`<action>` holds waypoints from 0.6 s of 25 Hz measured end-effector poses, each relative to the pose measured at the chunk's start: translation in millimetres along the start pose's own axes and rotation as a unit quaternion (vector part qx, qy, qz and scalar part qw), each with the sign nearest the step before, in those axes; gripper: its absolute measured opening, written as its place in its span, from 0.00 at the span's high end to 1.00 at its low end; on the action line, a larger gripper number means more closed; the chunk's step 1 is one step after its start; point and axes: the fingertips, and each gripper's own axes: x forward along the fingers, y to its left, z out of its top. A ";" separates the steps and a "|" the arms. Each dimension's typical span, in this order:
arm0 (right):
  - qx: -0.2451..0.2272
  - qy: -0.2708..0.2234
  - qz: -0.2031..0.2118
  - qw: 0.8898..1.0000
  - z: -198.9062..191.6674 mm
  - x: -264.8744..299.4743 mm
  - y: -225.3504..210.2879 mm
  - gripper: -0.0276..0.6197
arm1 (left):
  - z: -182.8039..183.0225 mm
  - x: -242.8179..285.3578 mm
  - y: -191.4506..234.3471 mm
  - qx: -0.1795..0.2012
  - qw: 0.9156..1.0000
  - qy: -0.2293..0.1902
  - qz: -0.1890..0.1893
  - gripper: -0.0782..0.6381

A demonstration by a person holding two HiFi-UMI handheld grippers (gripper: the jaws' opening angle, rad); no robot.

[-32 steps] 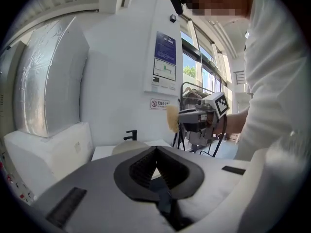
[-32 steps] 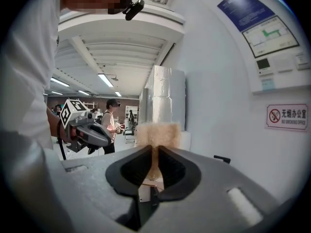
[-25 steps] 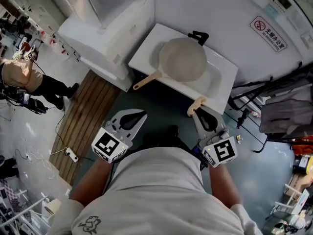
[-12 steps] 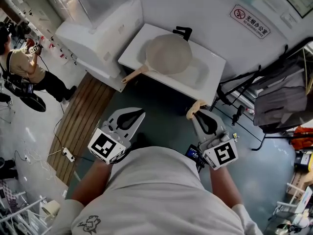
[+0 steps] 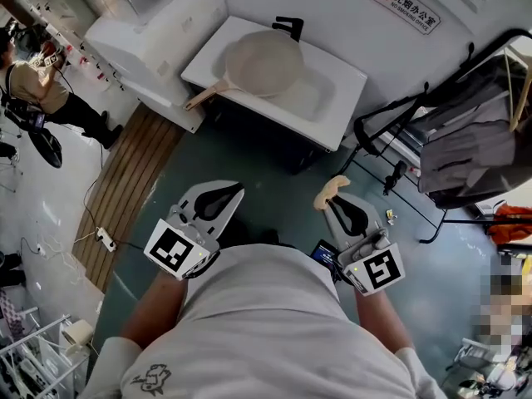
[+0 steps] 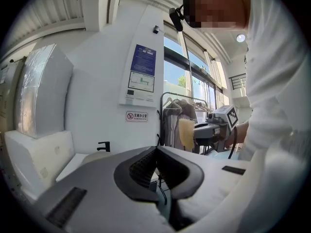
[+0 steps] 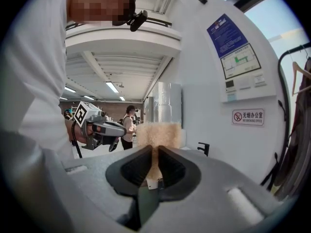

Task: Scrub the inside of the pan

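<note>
Head view: the person has stepped back from the sink.
The pan lies in it, far off now. Right gripper pinches the sponge; left gripper is closed, empty. No scrubbing yet.

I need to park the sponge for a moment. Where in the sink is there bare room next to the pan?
Free: the sink's right part, between the pan and the right rim. Crowded: the left part, filled by the pan, its handle reaching over the front-left edge, the black tap behind it. The sponge is pinched in the right claw.
</note>
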 end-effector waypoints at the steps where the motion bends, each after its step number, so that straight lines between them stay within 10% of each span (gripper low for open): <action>1: 0.003 -0.001 0.003 1.000 -0.9 -8.8 0.2 0.89 | 0.6 0.5 -8.8 -0.002 1.000 0.000 0.003 0.89; 15: 0.012 -0.017 0.020 1.000 -8.2 -45.6 7.3 0.89 | -0.6 2.8 -55.9 0.002 1.000 0.001 0.008 0.89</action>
